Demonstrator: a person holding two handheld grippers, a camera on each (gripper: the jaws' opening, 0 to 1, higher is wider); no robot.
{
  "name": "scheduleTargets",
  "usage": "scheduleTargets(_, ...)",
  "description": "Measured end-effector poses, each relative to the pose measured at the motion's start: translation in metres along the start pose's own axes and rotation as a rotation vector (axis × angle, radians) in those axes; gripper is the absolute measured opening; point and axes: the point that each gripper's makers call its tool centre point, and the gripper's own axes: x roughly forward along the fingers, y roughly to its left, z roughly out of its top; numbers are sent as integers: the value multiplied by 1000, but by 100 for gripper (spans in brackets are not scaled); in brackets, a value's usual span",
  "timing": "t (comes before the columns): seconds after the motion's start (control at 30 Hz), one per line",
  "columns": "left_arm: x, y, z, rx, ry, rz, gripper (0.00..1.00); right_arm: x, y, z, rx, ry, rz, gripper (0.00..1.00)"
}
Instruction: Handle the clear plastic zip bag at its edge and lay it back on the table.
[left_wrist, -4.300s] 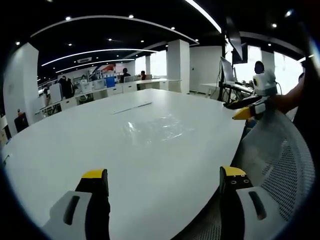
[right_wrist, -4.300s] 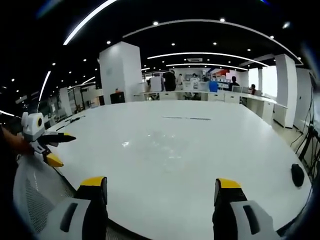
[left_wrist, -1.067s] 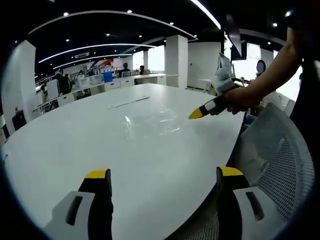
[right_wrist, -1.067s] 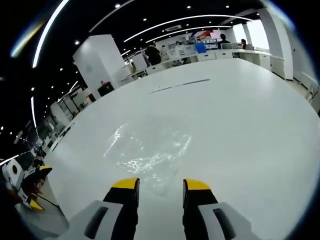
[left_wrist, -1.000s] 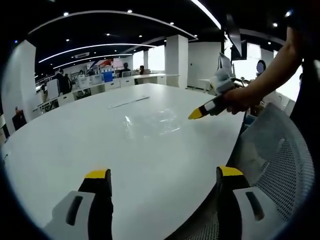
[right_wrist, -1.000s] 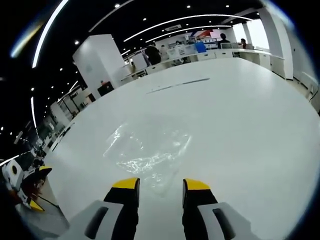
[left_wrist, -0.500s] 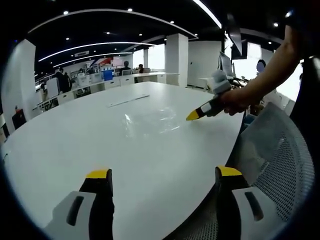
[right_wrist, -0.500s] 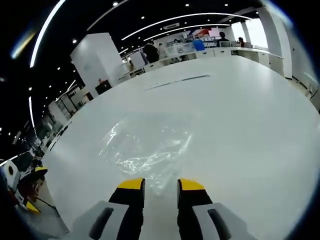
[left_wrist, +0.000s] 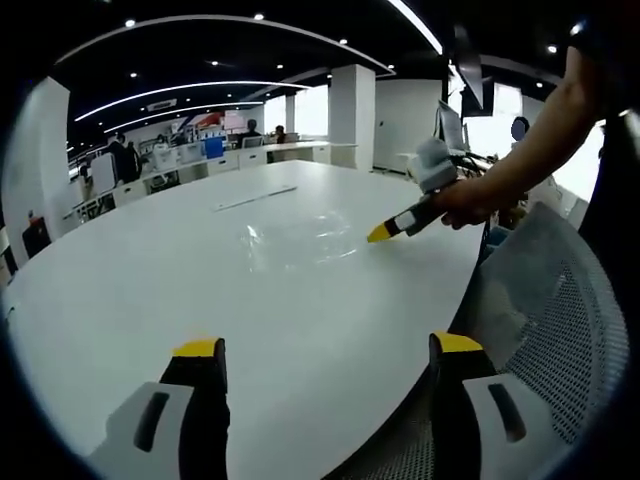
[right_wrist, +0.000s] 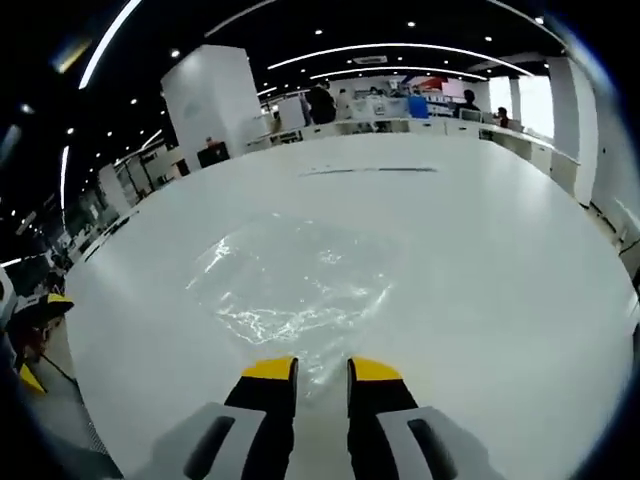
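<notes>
The clear plastic zip bag (right_wrist: 290, 285) lies flat and crinkled on the white table (right_wrist: 480, 280). My right gripper (right_wrist: 322, 368) is low at the bag's near edge, its yellow-tipped jaws narrowed to a small gap, with the edge of the film lying between the tips. In the left gripper view the bag (left_wrist: 300, 238) glints mid-table, and the right gripper (left_wrist: 378, 234), held by a person's hand, touches its right edge. My left gripper (left_wrist: 320, 350) hangs wide open over the table's near edge, with nothing between its jaws.
A long thin strip (left_wrist: 255, 198) lies on the table beyond the bag. A grey mesh chair (left_wrist: 560, 330) stands against the table edge at the right. Desks and people fill the far side of the office.
The right gripper has moved in lower over the bag's near edge and its jaws have narrowed steadily. The left gripper has stayed nearly still and open.
</notes>
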Motion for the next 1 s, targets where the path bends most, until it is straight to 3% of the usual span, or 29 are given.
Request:
scheduleTargets(0.2,0,0,-1,-3,3,0,82,-1,-1,-2,-81,10,-37,9)
scheduleTargets(0.33,0,1,-1,-3,4,-1,82,-5,2,-1,-86,9,-46,7)
scheduleTargets(0.67,0,1,-1,-1,7,3,81,-2,-6,-1,-52,6,-52,0)
scheduleTargets(1.0,0,1,-1,3,7,0,81,-11,-7,-2,-29,5,-50,0)
